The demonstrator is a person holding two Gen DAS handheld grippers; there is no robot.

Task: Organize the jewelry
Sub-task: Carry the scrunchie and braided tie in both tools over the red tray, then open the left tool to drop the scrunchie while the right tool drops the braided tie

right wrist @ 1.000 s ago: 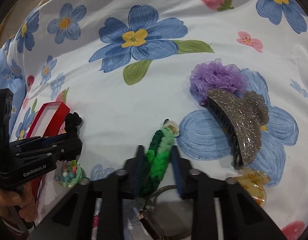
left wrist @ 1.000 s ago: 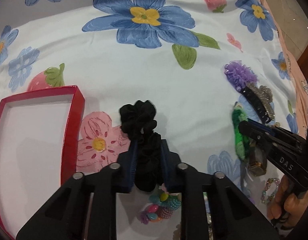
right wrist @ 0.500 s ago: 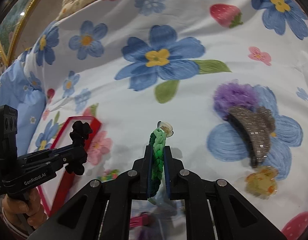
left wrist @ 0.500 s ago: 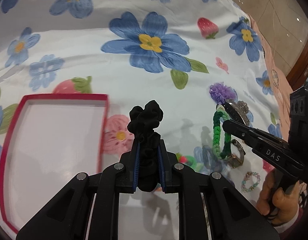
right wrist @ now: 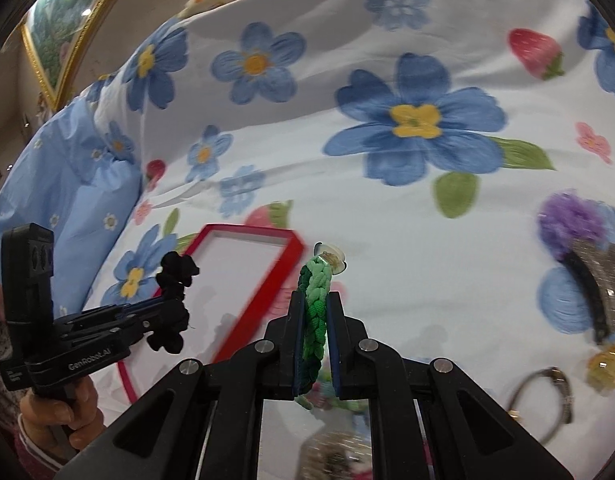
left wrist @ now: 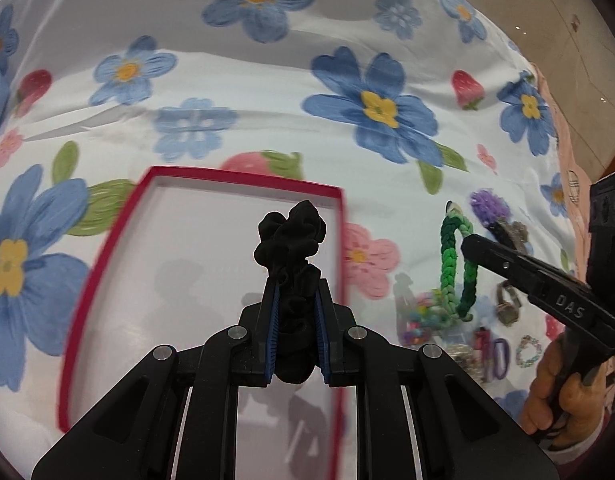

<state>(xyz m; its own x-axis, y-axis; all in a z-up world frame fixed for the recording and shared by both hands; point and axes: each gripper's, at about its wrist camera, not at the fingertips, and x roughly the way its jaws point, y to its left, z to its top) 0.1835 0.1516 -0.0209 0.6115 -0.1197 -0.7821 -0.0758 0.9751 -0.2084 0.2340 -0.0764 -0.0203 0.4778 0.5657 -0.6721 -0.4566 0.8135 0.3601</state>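
The black scrunchie stands bunched between the pads of the left gripper, its long axis running along the fingers and its free end poking out past the tips. It hangs above the right half of the red box, a shallow open box with a white floor that lies on the flowered bedsheet. The left gripper is nearly closed, squeezing the fabric.

The green braided band is clamped edge-on in the right gripper, its long axis also along the fingers, with a small clear end piece at the far tip. In the left wrist view it hangs as a loop, right of the red box and clear of the sheet. The right gripper is nearly closed on it.

Counted: one black scrunchie, one green band, one red box, one purple ruffled clip, one glittery claw clip touching it, one wristwatch and one yellowish clip, all to the right of the red box on the sheet. Below the green band lies a blurred heap of small colourful pieces, too mixed to count.
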